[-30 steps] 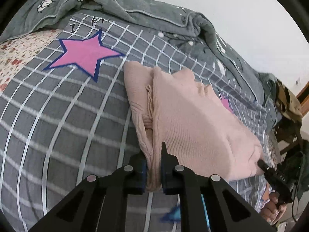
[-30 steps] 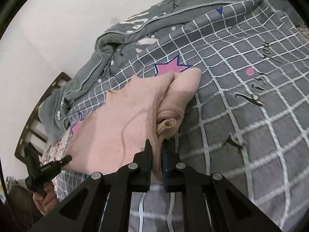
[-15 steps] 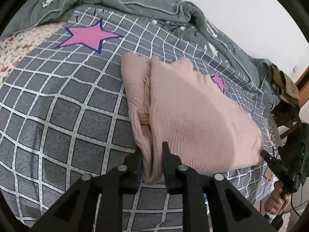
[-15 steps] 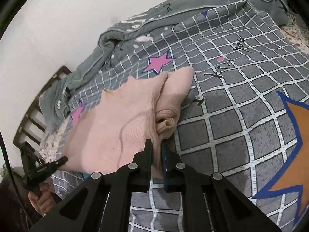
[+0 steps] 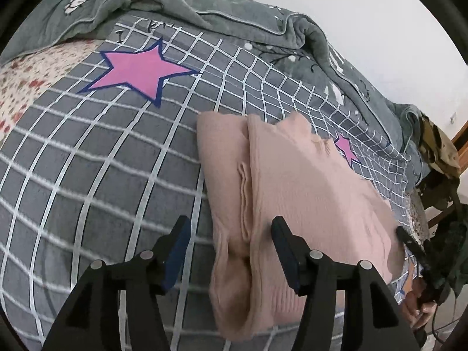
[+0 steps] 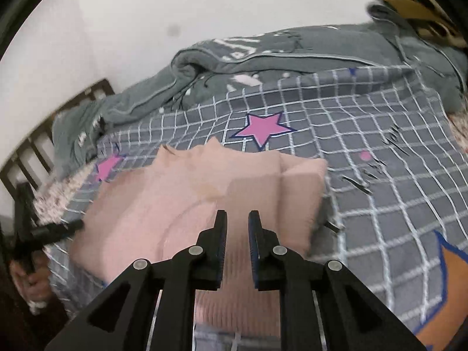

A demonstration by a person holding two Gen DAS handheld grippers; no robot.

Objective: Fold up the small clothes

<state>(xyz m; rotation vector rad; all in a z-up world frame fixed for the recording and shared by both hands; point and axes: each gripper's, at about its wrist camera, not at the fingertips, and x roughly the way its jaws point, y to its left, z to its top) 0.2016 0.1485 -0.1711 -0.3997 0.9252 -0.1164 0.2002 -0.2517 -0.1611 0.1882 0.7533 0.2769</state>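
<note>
Your left tongs [image 5: 231, 228] are opening, pads clear of the folded edge of the pink sweater [image 5: 292, 193] between them. Your right tongs [image 6: 237, 219] are opening too, only slightly apart, over the sweater, gripping nothing. It lies folded on the checked bed [image 5: 87, 175]

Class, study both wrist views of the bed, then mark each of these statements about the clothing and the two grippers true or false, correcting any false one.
1. The pink sweater lies on a grid-patterned bedcover. True.
2. The left gripper clamps the sweater. False: its jaws are opening, pads clear of the fabric.
3. A pink star is printed on the bedcover. True.
4. The sweater is blue. False: it is pink.
5. The right gripper holds a towel. False: its jaws are opening over the sweater.
</note>
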